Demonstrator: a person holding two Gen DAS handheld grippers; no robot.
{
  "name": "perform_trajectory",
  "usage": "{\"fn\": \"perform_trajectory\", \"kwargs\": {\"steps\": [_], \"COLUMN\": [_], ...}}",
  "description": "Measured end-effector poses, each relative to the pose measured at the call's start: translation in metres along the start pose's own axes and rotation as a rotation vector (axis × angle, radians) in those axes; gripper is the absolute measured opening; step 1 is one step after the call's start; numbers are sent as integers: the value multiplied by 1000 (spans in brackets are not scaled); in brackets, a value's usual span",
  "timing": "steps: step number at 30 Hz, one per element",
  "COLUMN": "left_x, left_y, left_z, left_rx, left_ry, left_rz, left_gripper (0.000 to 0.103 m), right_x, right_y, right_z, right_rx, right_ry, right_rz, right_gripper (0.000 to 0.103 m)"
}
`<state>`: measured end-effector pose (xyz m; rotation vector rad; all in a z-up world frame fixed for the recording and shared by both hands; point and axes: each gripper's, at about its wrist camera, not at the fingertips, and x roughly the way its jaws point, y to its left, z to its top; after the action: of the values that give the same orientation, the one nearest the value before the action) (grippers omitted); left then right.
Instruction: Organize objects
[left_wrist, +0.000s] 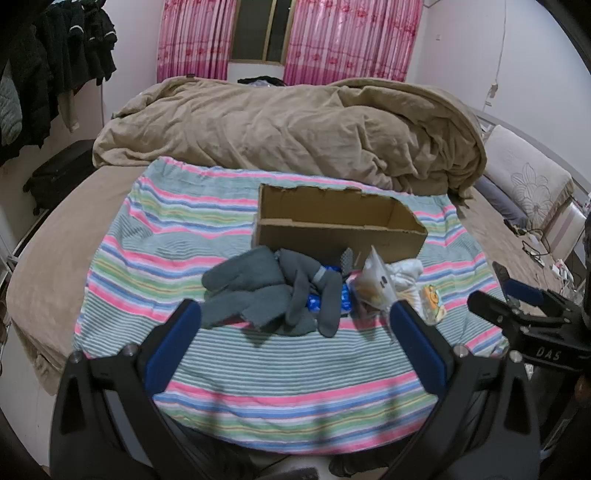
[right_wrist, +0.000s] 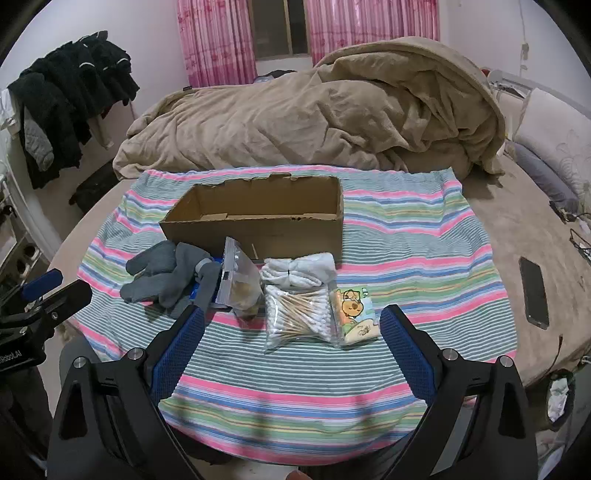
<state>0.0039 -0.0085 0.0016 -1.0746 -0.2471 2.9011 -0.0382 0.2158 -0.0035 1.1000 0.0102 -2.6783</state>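
On the bed:
Cloth (right_wrist: 388, 229): striped, spread flat.
Box (right_wrist: 258, 221): open cardboard, behind the pile.
Gloves (right_wrist: 166, 277): grey, left of pile.
Swabs (right_wrist: 295, 314): bagged, beside tissue pack (right_wrist: 356, 314).
Left claw (left_wrist: 295, 325): wide open, holding nothing.
Right claw (right_wrist: 291, 332): wide open, holding nothing.

Grey gloves (right_wrist: 162, 275), brown box (right_wrist: 258, 218), pink-striped cloth (right_wrist: 406, 236), white socks (right_wrist: 297, 273)

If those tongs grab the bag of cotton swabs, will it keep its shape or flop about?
The bag of cotton swabs would probably sag at the ends, since its clear wrapper looks thin and crinkled. It likely weighs little. The glossy plastic might slip between the pads.
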Motion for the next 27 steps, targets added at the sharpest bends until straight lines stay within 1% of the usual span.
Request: {"fn": "perform_trajectory", "kwargs": {"steps": [14, 27], "left_x": [4, 6], "left_y": [-1, 0], "left_z": [-1, -2], "left_rx": [6, 3], "left_ry": [11, 23], "left_rz": [14, 9], "left_gripper": [102, 102], "right_x": [2, 3], "right_y": [0, -1], "right_z": [1, 1], "right_rx": [5, 10], "right_ry": [6, 8], "right_rz": [4, 7], "right_gripper": [98, 98]}}
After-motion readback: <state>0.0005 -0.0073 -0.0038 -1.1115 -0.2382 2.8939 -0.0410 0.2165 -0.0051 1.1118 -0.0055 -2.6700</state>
